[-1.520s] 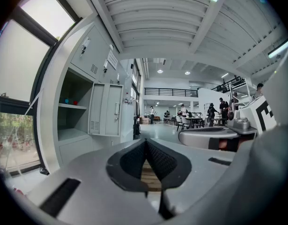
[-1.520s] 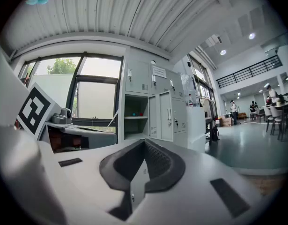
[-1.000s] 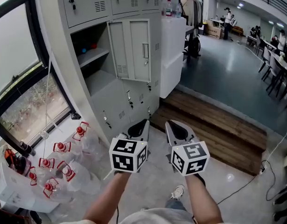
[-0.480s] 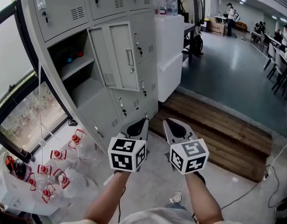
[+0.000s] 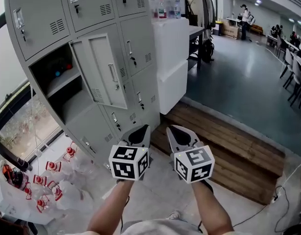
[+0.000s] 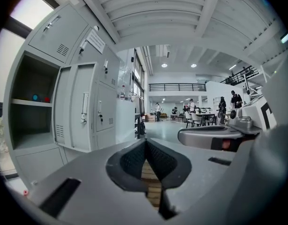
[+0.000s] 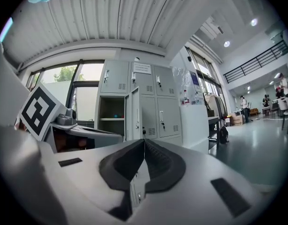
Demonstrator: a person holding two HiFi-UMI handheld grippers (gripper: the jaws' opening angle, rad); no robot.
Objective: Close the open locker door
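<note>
Room: big open hall, grey floor (image 5: 238, 82) at upper right of frame, wood step (image 5: 223, 151) mid right. People far off, top right.
Lockers: grey locker bank (image 5: 37, 18) fills upper left; white cabinet (image 5: 170, 58) beside it, bottles on top.
Door: open locker door (image 5: 104, 72) left of centre, swung out, handle side facing me.
Compartment: open compartment (image 5: 55, 82) left of the door; small red & blue items on its shelf.
L gripper (image 5: 139, 133): bottom centre, I read jaws pressed together, nothing btwn them. Well apart from the door.
R gripper (image 5: 182, 136): just beside the L one, jaws also closed tight, empty.
Lower left: clear bottles w/ red caps (image 5: 47, 180) on the floor.
</note>
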